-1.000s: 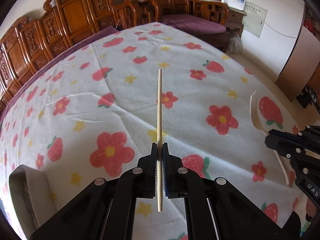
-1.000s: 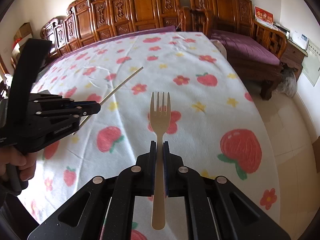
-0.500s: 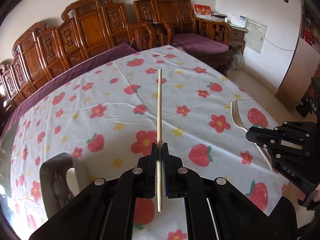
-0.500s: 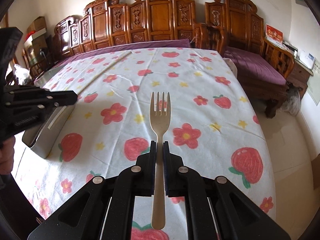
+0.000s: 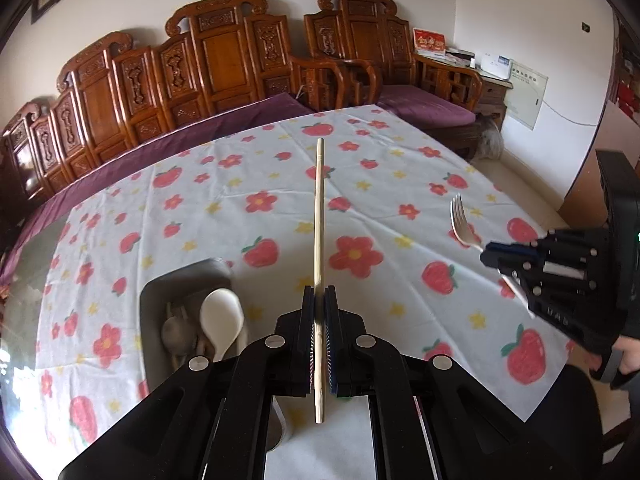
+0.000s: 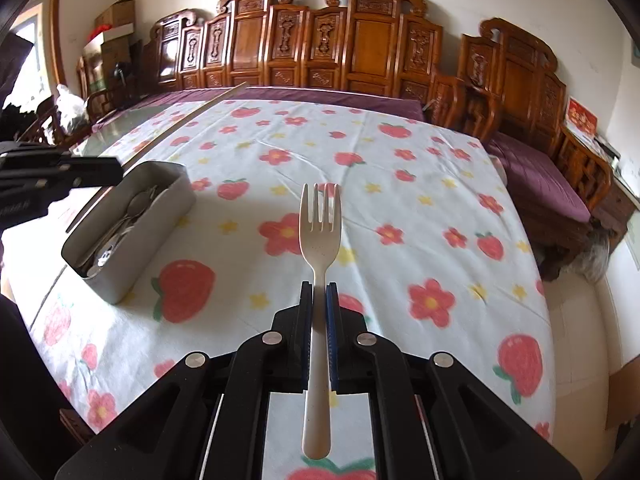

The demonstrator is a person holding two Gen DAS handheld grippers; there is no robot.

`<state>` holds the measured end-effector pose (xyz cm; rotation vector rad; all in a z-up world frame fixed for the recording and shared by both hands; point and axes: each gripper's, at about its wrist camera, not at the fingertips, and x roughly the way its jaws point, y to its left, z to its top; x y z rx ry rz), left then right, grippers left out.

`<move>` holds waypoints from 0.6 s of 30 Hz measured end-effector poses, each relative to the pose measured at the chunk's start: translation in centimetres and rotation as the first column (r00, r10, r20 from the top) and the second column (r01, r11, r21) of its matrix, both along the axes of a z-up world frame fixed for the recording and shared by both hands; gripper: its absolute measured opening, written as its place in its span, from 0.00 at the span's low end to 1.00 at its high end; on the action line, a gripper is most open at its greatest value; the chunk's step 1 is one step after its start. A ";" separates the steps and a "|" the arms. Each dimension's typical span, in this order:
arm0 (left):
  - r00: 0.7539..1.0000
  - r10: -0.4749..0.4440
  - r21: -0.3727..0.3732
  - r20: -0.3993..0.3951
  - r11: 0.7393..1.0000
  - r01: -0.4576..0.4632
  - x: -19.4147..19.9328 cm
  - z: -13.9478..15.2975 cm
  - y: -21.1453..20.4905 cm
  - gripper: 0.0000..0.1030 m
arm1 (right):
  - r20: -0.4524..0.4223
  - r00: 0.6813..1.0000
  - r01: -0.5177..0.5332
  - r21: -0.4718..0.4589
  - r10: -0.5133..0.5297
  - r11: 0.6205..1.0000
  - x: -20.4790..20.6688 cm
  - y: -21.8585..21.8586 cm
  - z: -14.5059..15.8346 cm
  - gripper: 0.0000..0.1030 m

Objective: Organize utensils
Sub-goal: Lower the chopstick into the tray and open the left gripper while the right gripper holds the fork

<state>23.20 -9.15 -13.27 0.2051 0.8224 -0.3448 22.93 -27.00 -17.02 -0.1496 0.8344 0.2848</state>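
Note:
My left gripper is shut on a long wooden chopstick that sticks out forward above the table. My right gripper is shut on the handle of a beige fork, tines pointing away. A grey utensil box lies on the table to the left of the fork; in the left wrist view the utensil box sits just left of my fingers, holding a white spoon and other cutlery. The right gripper with the fork shows at the right of the left wrist view.
A table with a strawberry-and-flower cloth fills both views. Carved wooden benches with purple cushions run along its far side. The left gripper and its chopstick cross the left edge of the right wrist view. A hand shows at the right.
Both grippers have risen and drawn back from the cloth, carrying chopstick and fork. The utensil box has come into view and now lies closer to both.

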 end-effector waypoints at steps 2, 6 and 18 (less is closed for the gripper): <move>1.000 0.009 0.003 -0.002 1.000 -0.009 -0.6 -0.3 1.1 0.04 | -0.004 1.000 -0.015 -0.002 0.015 1.000 0.4 1.1 0.1 0.08; 0.999 0.042 -0.002 -0.017 0.999 -0.042 -1.6 -1.2 3.9 0.04 | -0.005 0.999 -0.048 -0.024 0.048 0.999 0.7 3.4 0.3 0.08; 0.986 0.147 -0.007 -0.081 0.989 -0.148 -1.5 -4.2 9.9 0.04 | -0.011 0.994 -0.113 -0.022 0.112 0.993 0.1 9.3 0.8 0.08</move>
